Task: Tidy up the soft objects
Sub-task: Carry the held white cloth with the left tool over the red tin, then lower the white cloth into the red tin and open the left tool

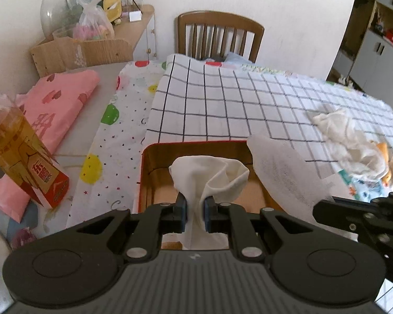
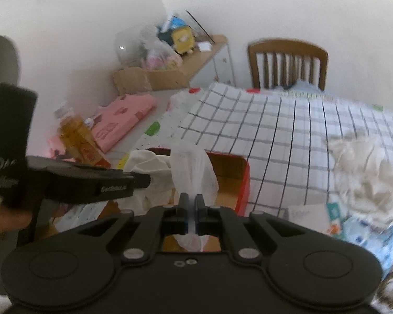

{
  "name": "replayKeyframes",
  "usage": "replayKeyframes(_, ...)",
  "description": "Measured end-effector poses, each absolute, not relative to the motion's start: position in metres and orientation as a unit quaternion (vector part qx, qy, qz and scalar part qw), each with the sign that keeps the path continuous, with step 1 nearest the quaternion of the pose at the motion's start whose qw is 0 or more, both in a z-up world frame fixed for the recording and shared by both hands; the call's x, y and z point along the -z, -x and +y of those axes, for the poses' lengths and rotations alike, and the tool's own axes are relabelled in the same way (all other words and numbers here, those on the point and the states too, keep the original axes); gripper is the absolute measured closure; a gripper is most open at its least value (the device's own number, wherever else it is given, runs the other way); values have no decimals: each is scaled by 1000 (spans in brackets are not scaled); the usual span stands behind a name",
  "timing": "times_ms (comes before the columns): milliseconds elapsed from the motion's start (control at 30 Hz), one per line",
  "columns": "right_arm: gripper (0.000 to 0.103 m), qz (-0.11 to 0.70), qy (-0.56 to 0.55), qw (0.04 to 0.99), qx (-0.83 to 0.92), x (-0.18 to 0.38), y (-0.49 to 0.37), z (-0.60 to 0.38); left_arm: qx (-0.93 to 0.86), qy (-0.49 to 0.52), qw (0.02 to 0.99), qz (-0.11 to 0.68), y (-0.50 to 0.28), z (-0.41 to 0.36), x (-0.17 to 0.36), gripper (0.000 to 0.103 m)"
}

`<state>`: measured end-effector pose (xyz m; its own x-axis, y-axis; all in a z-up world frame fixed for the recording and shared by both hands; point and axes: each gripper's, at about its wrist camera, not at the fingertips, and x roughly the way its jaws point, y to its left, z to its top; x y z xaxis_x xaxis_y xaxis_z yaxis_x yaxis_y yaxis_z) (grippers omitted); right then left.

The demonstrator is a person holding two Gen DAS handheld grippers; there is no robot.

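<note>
**Two cloths over the box**

Left gripper [image 1: 195, 210] pinched tight on a cream cloth [image 1: 209, 175], jaws nearly together, bunched fabric fanning out above the pads. Right gripper [image 2: 191, 210] clamped fully on a thin white mesh cloth [image 2: 194, 172], almost no gap showing. Both cloths hanging over the red-rimmed cardboard box [image 1: 154, 157] at the near edge of the checked tablecloth [image 1: 249, 99]. Crumpled white rag [image 1: 351, 141] lying well apart to the right, untouched.

Probably about to drop both into the box. Best lowered until the loose ends sit inside the walls, clear of the rim, then released one at a time. Worth watching: mesh snagging on the pads, and the bottle [image 1: 21, 151] standing near the left gripper.
</note>
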<state>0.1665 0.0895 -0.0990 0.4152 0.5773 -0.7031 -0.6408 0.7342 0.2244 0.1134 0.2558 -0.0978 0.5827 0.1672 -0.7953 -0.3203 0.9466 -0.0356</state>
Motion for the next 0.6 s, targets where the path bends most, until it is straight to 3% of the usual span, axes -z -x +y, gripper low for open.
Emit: replayKeyframes(600, 98, 463, 86, 820, -324, 142, -179, 132, -104, 53, 868, 483, -145, 262, 141, 90)
